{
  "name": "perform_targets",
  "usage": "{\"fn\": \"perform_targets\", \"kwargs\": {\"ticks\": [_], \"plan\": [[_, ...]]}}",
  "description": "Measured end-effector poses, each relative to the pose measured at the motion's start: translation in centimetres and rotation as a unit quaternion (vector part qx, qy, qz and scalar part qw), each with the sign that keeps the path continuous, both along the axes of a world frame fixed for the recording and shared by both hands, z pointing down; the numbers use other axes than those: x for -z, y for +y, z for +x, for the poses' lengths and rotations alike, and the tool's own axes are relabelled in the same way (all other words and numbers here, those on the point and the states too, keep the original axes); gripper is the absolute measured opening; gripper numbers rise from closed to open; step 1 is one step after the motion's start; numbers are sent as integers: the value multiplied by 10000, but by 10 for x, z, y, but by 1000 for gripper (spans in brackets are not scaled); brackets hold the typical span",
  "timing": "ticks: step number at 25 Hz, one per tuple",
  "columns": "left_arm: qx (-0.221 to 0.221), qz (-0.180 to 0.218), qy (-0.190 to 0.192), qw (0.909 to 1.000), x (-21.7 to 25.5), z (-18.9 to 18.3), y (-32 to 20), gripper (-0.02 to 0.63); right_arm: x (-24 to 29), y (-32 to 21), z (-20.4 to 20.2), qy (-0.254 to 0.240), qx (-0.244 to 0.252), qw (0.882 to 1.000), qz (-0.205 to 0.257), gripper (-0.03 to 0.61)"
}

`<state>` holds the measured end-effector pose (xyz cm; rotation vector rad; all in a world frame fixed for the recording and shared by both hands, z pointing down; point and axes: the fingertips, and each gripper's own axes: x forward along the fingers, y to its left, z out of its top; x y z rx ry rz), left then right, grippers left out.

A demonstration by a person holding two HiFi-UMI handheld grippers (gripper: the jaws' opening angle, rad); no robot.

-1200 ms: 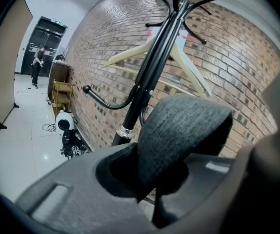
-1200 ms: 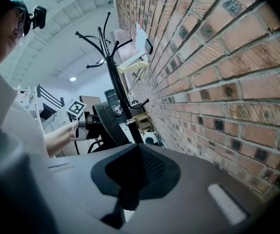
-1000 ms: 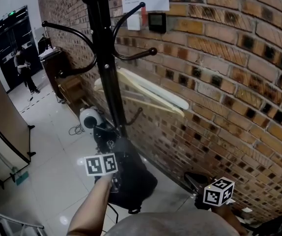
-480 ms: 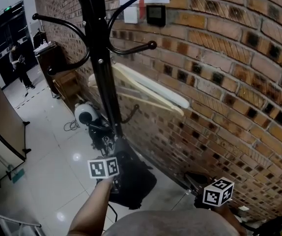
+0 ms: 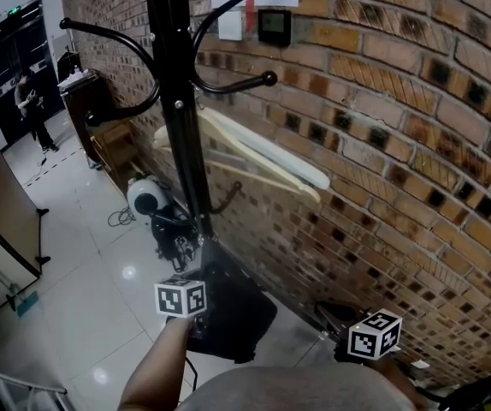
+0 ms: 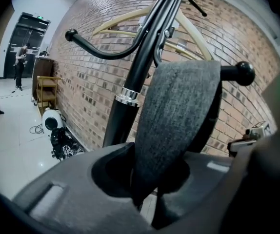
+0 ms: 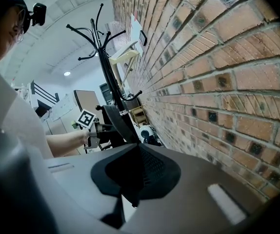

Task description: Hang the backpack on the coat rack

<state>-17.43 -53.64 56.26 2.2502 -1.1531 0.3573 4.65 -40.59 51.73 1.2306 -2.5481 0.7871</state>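
Progress: the hang looks nearly made, with the release left to finish.

Head view. Black metal coat rack [image 5: 181, 127] stands against the red brick wall [image 5: 382, 144]. The black fabric backpack [image 5: 233, 315] sits low beside the pole, near its foot. From here I cannot tell whether a hook or the floor carries its weight. My left gripper [image 5: 186, 311] is at the pack's upper edge. My right gripper [image 5: 348, 328] is low by the wall, well apart from the pack.

Left gripper view. This adds what the head view lacks: a grey woven strap [image 6: 179, 116] runs from between my fingers up to a black ball-tipped hook [image 6: 240, 73] and appears looped over it. My fingers are narrow and opening, and the pads seem to be pressing the strap.

Right gripper view. These fingers are together with nothing between them. Only this view shows the rack side-on, with my left hand at the pack.

Outstanding, in my judgement: complete the release, withdraw, and confirm the pack hangs.
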Motion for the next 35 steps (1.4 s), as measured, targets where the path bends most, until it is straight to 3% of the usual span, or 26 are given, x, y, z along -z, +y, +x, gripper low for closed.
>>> {"fn": "perform_targets", "kwargs": {"ticks": [2, 5, 10, 12, 14, 16, 21, 28, 35], "plan": [[-36, -8, 88, 10000, -1, 0, 3, 78, 1, 5, -6, -33, 168, 9998, 49, 0], [19, -17, 246, 9997, -3, -6, 9, 209, 7, 13, -14, -91, 415, 9989, 172, 0], [260, 96, 577, 9979, 11, -29, 30, 231, 9, 24, -18, -114, 577, 9982, 149, 0], [480, 125, 746, 9960, 22, -38, 46, 196, 11, 32, -21, -129, 658, 9976, 145, 1], [717, 214, 843, 9936, 32, -45, 64, 61, 14, 43, -25, -136, 760, 9969, 161, 2], [761, 210, 951, 9923, 38, -44, 86, 3, 15, 57, -27, -154, 856, 9960, 186, 0], [369, 295, 1129, 9925, 60, -10, 164, 3, 18, 110, -21, -121, 945, 9953, 196, 0], [-335, 487, 981, 9934, 83, 76, 307, 2, 28, 215, 7, -370, 999, 9936, 362, 0], [-585, 734, 1048, 9901, 102, 135, 441, 2, 22, 329, 34, -464, 1239, 9904, 407, 0]]}}
